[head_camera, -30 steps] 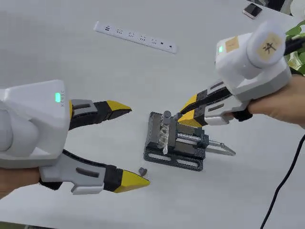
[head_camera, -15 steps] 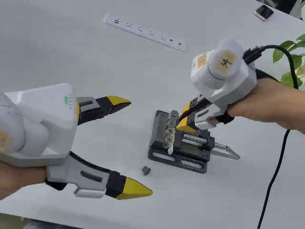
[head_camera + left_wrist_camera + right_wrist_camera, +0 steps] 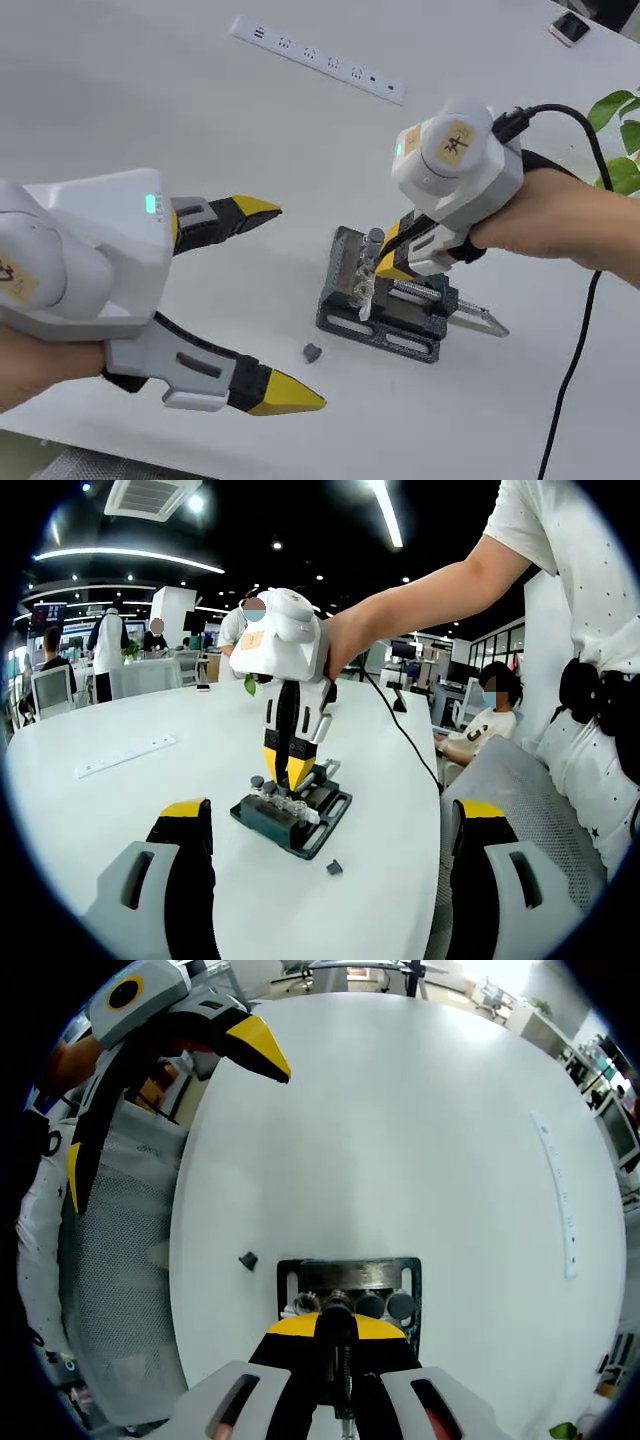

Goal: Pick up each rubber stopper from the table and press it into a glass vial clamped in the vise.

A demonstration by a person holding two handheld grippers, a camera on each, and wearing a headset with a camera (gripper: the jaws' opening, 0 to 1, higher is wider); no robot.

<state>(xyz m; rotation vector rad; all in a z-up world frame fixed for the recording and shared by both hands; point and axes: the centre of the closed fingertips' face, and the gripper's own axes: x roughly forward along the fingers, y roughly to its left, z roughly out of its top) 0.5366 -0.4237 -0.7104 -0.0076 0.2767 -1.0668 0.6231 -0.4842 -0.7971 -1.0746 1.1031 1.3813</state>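
the right gripper (image 3: 386, 262) has its fingers together, tips down at the vials (image 3: 358, 285) in the vise (image 3: 385, 330). the left gripper (image 3: 298, 306) fingers are spread wide. a loose rubber stopper (image 3: 312, 352) lies on the counter (image 3: 200, 120) just beside the vise.

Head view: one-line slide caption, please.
Right gripper, jaws shut, over the vials in the vise; left gripper open near a loose stopper.

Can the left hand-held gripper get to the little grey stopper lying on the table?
Probably yes. The left hand-held gripper is open, the stopper lies near its lower jaw on bare table, and the vise stands apart from it.
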